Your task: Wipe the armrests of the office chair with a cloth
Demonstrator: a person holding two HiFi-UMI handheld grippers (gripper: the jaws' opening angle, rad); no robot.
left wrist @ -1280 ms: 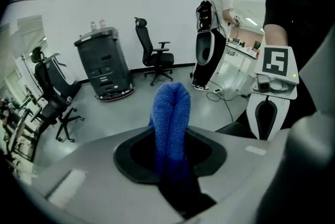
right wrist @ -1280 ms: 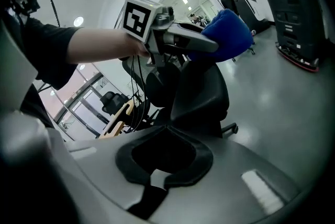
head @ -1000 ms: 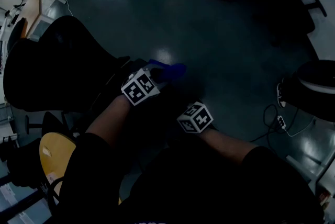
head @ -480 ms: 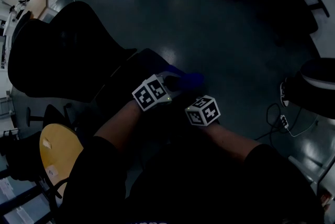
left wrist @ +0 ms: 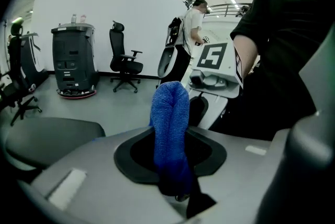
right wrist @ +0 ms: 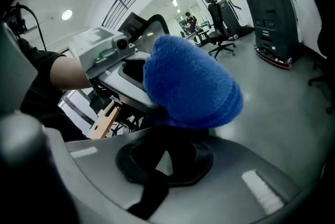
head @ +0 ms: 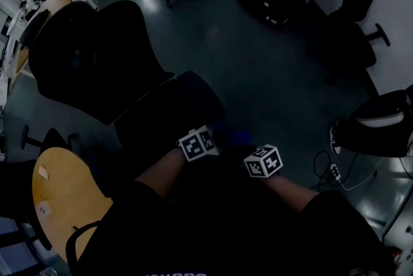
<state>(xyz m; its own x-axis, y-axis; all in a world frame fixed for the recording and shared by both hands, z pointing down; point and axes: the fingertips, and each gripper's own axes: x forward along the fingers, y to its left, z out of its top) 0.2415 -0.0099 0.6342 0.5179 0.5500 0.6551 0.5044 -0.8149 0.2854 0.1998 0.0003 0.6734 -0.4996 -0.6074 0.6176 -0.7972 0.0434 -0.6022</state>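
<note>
Head view, underexposed: the office chair (head: 90, 68) reads as one black mass beyond the fingers, and its armrests cannot be separated from seat and backrest. Of each gripper only the marker cube is legible there, the left cube (head: 197, 143) and the right cube (head: 263, 160). The fingers themselves sit in shadow, and the person's forearms merge with dark clothing toward the bottom edge. A round yellow tabletop (head: 61, 197), to the left of and behind the left fingers, is partly hidden by that clothing. The blue cloth (left wrist: 170, 113) is clear only in the gripper views. The fingers of the left gripper (left wrist: 174, 178) are clamped on its lower end, so that a doubled fold stands straight out beyond the fingertips. The fingers of the right gripper (right wrist: 157, 173) are drawn together. The bunched cloth sits just beyond and above their tips, its shaded underside meeting the dark opening between them; whether any fold is pinched there cannot be resolved. The two grippers face one another across the cloth, close together, each body showing just behind the cloth in the other's view.
</note>
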